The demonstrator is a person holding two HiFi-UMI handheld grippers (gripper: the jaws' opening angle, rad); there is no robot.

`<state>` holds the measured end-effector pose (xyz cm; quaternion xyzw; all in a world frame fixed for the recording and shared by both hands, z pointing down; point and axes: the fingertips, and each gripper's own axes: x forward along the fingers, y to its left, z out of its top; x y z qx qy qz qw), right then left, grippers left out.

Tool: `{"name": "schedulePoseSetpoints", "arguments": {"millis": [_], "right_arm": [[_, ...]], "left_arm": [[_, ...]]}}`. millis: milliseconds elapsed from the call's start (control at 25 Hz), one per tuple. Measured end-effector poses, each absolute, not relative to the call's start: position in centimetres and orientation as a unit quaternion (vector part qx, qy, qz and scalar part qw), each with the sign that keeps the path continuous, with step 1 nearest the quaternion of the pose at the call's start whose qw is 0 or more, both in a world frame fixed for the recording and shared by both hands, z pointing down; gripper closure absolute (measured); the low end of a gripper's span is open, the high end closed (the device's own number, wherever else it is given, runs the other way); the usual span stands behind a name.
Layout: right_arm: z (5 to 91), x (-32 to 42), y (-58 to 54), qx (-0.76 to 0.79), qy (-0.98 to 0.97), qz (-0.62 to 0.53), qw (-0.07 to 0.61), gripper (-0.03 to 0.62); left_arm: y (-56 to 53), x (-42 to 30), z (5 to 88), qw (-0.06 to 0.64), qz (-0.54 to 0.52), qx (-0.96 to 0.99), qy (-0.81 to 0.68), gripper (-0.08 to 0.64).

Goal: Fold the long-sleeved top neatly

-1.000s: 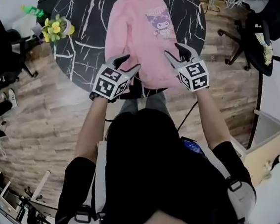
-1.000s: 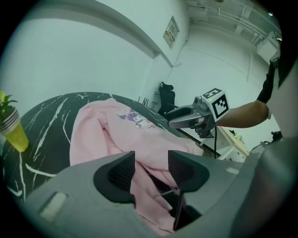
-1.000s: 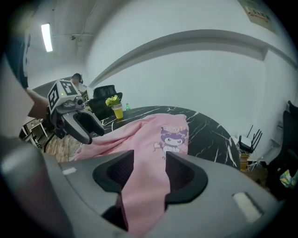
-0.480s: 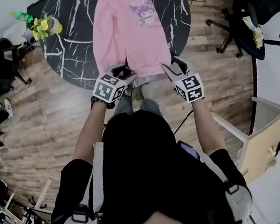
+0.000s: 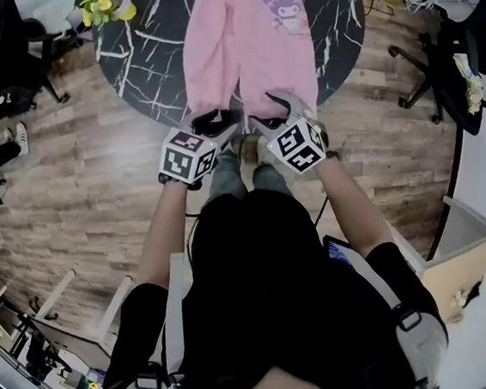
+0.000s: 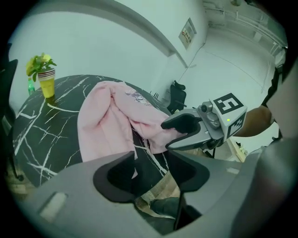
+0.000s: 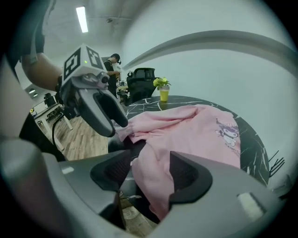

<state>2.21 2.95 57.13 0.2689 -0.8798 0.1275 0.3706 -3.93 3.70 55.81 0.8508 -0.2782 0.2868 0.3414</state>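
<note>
Left gripper [image 5: 221, 122] and right gripper [image 5: 273, 113] sit side by side at the table's [image 5: 139, 71] near edge. Left: jaws apart, released, pink top [image 5: 245, 51] just beside one jaw, not pinched. Right: jaws apart, just been widening, a loose fold of top between them, ungripped. Top lies lengthwise across the table, hem over the near edge. Flower cup [image 5: 106, 1] stands at the far left edge.
</note>
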Motion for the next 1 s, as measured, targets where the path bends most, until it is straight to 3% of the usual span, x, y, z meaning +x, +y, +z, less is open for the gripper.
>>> {"name": "schedulePoseSetpoints", "arguments": {"millis": [160,280,320,640,1000], "right_arm": [[59.5,1.5,3.3,0.246,-0.867,0.124,0.415,0.336],[59.4,2.1,2.4,0.258,-0.864,0.110,0.417,0.510],[58.7,2.5,1.8,0.267,-0.868,0.120,0.402,0.538],[52.3,10.2,-3.2,0.342,-0.869,0.201,0.297,0.543],[50.7,15.9,-4.3,0.395,-0.855,0.191,0.275,0.546]], "left_arm": [[4.9,-5.0,55.8,0.352,0.275,0.841,-0.304,0.322],[5.7,-4.7,55.9,0.357,0.267,0.839,-0.311,0.324],[6.0,-4.4,55.9,0.357,0.266,0.840,-0.309,0.327],[5.2,1.6,56.5,0.380,0.228,0.850,-0.283,0.334],[2.7,7.7,59.2,0.420,0.224,0.835,-0.277,0.334]]}}
